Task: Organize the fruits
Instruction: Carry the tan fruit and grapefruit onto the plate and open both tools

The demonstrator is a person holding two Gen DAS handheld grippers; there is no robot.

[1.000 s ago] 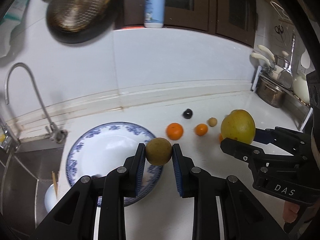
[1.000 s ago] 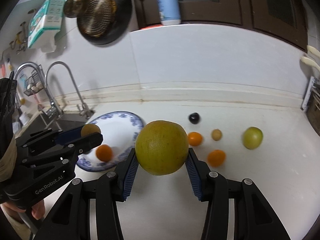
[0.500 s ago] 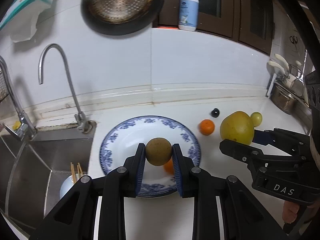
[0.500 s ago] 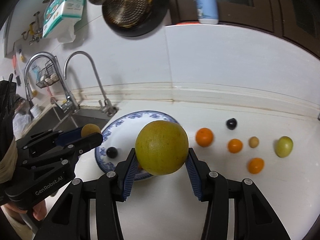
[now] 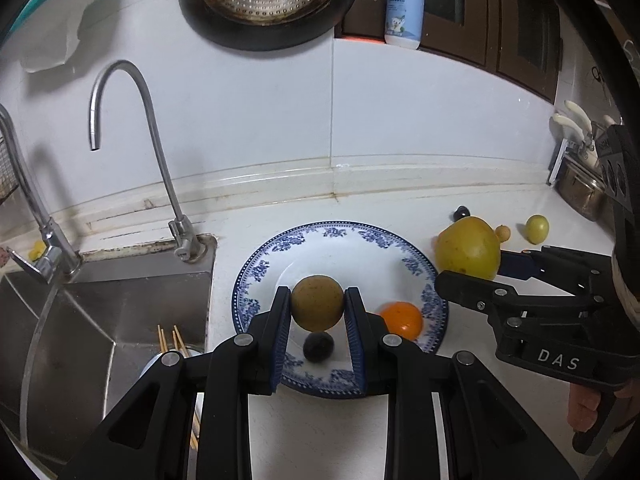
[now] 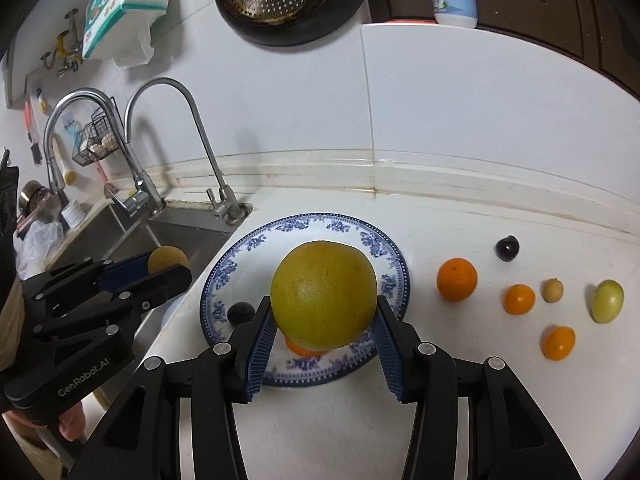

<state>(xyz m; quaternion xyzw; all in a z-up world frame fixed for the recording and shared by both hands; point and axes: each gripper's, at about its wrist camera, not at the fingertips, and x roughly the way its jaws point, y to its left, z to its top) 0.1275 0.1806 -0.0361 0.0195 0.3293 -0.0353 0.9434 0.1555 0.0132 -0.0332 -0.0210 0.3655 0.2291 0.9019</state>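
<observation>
Change since earlier: both views have swung toward the sink, so the blue-rimmed plate (image 5: 400,248) now sits centred under the tools.
Left wrist, tool: left gripper (image 5: 318,312) is clamped on a brown round fruit (image 5: 317,307), held above the plate.
Left wrist, plate: a dark plum (image 5: 318,346) and a small orange (image 5: 401,321) lie near its front edge.
Left wrist only: chopsticks (image 5: 168,338) in the sink (image 5: 100,320).
Right wrist, tool: right gripper (image 6: 324,320) is closed on a large yellow-green citrus (image 6: 324,294) over the plate's middle.
Right wrist only: loose fruit on the counter (image 6: 480,400) right of the plate, namely an orange (image 6: 457,279), two kumquats (image 6: 519,299), a green fruit (image 6: 607,301), a dark berry (image 6: 507,247).
</observation>
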